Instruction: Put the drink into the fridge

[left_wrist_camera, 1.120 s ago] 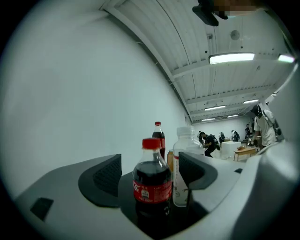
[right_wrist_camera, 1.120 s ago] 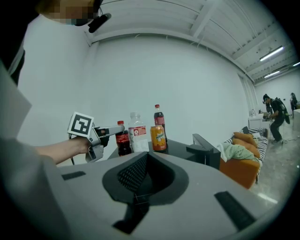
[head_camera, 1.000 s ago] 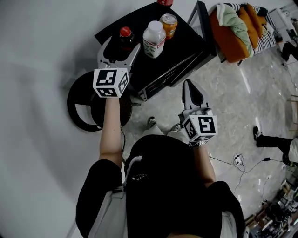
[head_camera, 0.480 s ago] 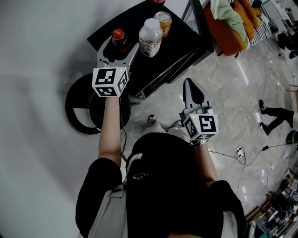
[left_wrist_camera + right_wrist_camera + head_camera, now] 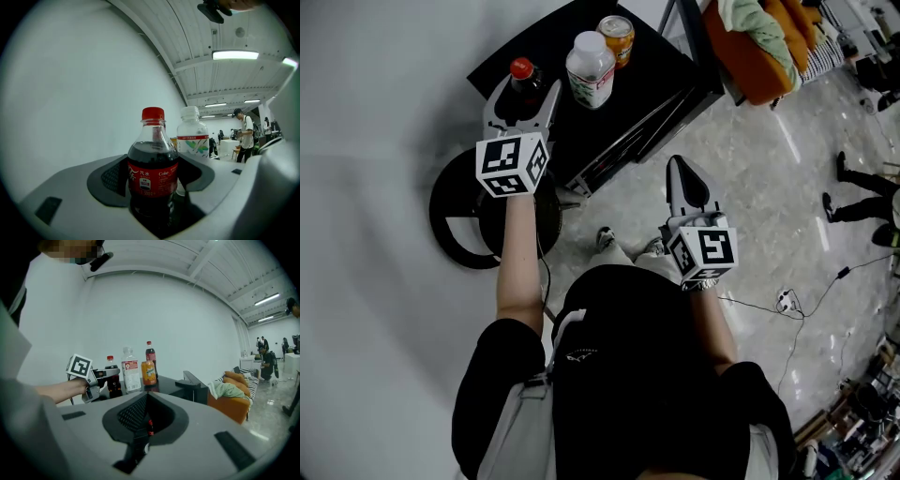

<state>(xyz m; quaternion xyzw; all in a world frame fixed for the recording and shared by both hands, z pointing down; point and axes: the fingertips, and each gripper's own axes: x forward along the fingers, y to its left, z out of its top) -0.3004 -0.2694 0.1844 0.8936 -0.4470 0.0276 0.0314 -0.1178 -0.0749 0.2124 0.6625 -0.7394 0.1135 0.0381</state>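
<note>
On the floor at the far left lies a black ring (image 5: pixel 455 220), beside the left edge of the low black desk (image 5: pixel 619 108). The left gripper (image 5: pixel 523 96) is held level at the desk's left corner, reaching in from the near edge. Its fingers (image 5: pixel 551 98) have just been closing, and the cola (image 5: pixel 153 164) stands between them. The left gripper view shows a dark pad against each side of the red label, so the fingers grip the cola at a fairly wide spread. The cola is upright on the desk, with its red cap on and dark drink up to the shoulder.

Right of it, toward the middle of the desk, stands a white bottle (image 5: pixel 590 68), clear of the cola. An orange can (image 5: pixel 616 39) stands just beyond that, near the far edge. The right gripper view shows a second cola (image 5: pixel 150 357) behind the can.

The right gripper (image 5: pixel 680 167) hangs over the pale floor (image 5: pixel 750 187), off the desk's near right edge and well apart from the drinks. It is tipped slightly down, with its fingers closed together.

Past the desk's right edge is an orange sofa (image 5: pixel 759 66) with cloth heaped on it.
</note>
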